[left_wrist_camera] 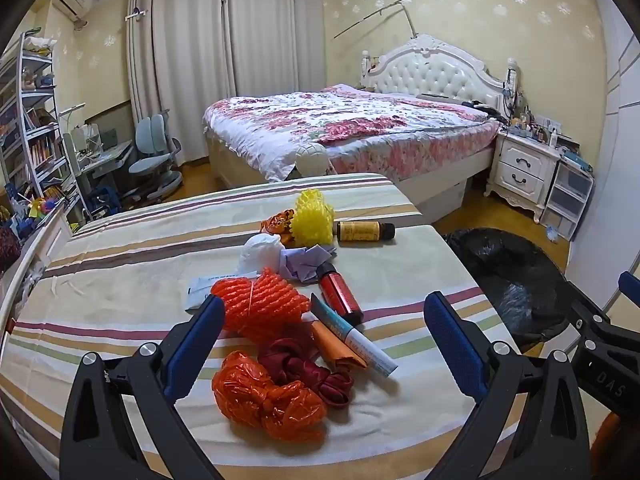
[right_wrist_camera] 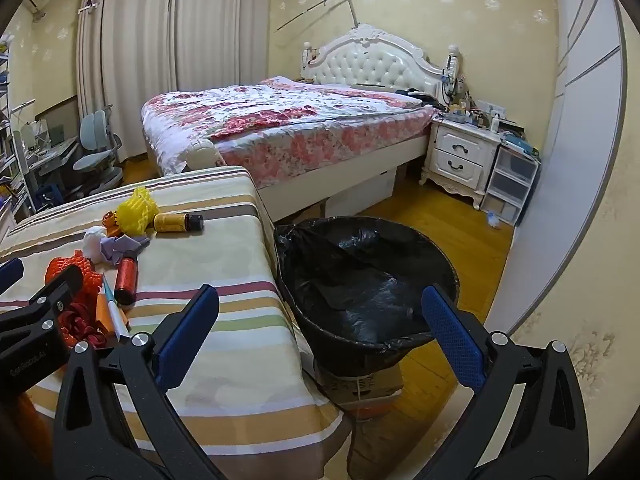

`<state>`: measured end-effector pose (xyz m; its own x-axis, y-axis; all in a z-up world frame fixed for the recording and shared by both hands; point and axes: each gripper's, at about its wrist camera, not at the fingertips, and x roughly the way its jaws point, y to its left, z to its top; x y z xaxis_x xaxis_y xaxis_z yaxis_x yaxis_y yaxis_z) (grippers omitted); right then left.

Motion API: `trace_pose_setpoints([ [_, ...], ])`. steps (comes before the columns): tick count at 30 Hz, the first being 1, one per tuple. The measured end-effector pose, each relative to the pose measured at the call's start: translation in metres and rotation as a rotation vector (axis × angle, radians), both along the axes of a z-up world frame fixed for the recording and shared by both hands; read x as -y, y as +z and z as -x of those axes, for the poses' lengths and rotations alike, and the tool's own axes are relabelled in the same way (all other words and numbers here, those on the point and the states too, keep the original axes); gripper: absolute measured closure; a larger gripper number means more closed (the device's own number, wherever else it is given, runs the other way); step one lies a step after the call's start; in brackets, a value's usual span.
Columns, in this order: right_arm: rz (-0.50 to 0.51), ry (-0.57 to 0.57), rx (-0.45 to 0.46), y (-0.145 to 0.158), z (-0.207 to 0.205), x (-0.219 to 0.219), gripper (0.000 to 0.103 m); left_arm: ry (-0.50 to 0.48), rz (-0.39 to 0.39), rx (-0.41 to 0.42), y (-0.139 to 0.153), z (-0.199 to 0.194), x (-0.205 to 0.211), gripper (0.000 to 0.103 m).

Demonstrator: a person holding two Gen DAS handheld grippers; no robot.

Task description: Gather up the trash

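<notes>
1. The trash is a loose heap on the striped surface (left_wrist_camera: 120,280), so here's the rundown. Nearest the left camera is a crumpled orange plastic bag (left_wrist_camera: 268,396), touching a knotted dark red bag (left_wrist_camera: 308,364).
2. Just behind those sits an orange foam net (left_wrist_camera: 260,304), with a white-and-teal tube (left_wrist_camera: 356,340) lying diagonally over an orange paper scrap (left_wrist_camera: 336,348).
3. A red bottle (left_wrist_camera: 340,292) lies on its side beside the tube, its black cap pointing toward some crumpled purple paper (left_wrist_camera: 306,260) and a white wad (left_wrist_camera: 260,254).
4. Farther back there's a yellow foam net (left_wrist_camera: 312,220), and a small amber bottle (left_wrist_camera: 364,231) lying on its side just to the right of it.
5. The left hand-held gripper (left_wrist_camera: 324,328) hovers over the near end of the heap, jaws spread as wide as they go, gripping nothing.
6. The right hand-held gripper (right_wrist_camera: 320,328) is also spread fully wide and empty, sitting over the surface's right edge and the bin.
7. That bin (right_wrist_camera: 360,280) has a black liner, stands on the wooden floor right beside the surface, and looks empty inside.
8. Behind all this: a bed (right_wrist_camera: 280,128) with a floral quilt, a white nightstand (right_wrist_camera: 460,156), closed curtains (left_wrist_camera: 224,32) and a blue desk chair (left_wrist_camera: 154,152).
</notes>
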<state>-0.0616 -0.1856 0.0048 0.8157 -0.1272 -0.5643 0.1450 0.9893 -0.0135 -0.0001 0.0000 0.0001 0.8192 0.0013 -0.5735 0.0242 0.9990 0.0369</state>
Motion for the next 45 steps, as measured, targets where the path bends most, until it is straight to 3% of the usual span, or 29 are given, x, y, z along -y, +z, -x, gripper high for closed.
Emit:
trace_pose_setpoints([
  [45, -0.004, -0.027, 0.019, 0.007, 0.003, 0.009, 0.004, -0.001, -0.016, 0.013, 0.007, 0.008, 0.012, 0.006],
])
